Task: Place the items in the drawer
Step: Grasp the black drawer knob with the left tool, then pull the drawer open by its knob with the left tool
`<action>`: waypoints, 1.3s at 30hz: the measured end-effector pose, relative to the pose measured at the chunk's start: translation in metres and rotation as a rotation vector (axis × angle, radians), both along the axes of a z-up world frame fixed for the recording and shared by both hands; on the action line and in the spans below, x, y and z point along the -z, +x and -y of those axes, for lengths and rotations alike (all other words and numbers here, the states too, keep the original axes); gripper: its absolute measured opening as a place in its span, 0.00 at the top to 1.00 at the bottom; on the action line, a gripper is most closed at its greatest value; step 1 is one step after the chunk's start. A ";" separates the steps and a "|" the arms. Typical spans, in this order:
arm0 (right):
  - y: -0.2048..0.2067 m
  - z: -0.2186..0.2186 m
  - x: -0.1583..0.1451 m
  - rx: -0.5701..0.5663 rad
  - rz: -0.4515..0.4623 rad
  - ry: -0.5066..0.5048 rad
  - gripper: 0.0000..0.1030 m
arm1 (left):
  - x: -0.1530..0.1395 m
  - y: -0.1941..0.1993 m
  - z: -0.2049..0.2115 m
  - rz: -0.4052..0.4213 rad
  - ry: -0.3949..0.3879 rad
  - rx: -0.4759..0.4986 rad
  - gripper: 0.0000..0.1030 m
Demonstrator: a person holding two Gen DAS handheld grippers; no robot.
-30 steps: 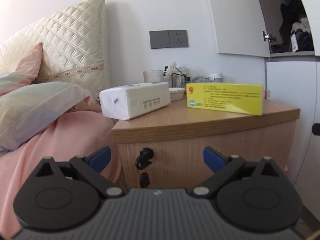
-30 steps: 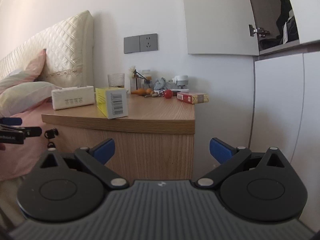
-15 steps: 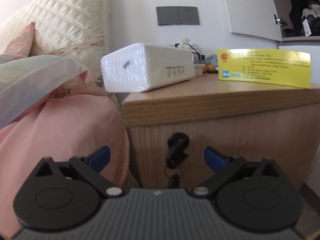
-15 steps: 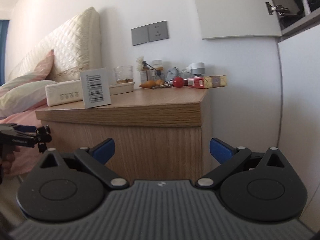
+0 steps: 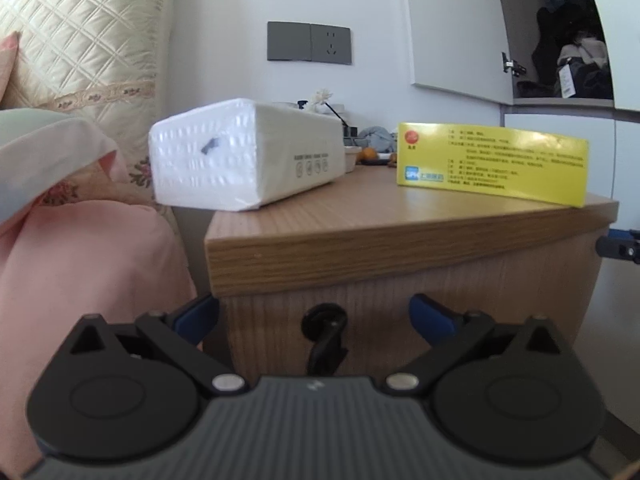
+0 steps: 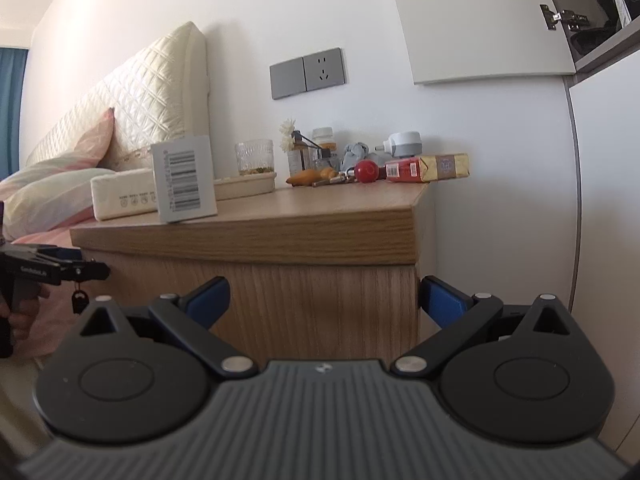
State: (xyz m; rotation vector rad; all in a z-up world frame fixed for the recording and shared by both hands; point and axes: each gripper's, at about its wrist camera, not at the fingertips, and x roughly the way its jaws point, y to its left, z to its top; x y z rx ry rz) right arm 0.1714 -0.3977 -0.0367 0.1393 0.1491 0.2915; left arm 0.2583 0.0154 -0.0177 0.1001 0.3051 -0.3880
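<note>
Drawer front (image 5: 400, 312) of a wooden bedside cabinet fills the left wrist view, shut, with a black key (image 5: 325, 332) hanging in its lock just under the overhanging top. The left gripper (image 5: 314, 314) faces it with jaws spread wide and empty, the key sitting between the blue fingertips (image 5: 198, 316). The step in hand appears to be opening the drawer: the jaws would do best to close squarely on the key head and pull straight out, level, keeping below the lip of the cabinet top (image 5: 360, 248). On top, a white tissue pack (image 5: 248, 156) juts past the left edge and a yellow box (image 5: 492, 162) stands upright near the front right corner; a jolt could tip it. Pink bedding (image 5: 88, 264) crowds the left side, leaving little room there.

From the right wrist view, the right gripper (image 6: 324, 298) is likewise wide open and holding nothing, level with the cabinet's front right corner. The left gripper (image 6: 76, 270) shows at the far left, at the key (image 6: 79, 300). A red-and-gold carton (image 6: 426, 168), a red ball (image 6: 366, 171) and a glass (image 6: 255, 157) line the back of the top. White wall to the right leaves open space on that side.
</note>
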 end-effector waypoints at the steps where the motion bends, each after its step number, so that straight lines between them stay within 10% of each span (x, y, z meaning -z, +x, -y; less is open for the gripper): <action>1: 0.001 0.000 0.000 -0.001 0.002 -0.002 0.00 | 0.001 0.001 0.001 -0.001 0.002 0.006 0.00; 39: -0.036 0.022 -0.014 -0.238 -0.060 0.014 0.00 | 0.000 -0.053 0.000 0.009 0.084 0.032 0.01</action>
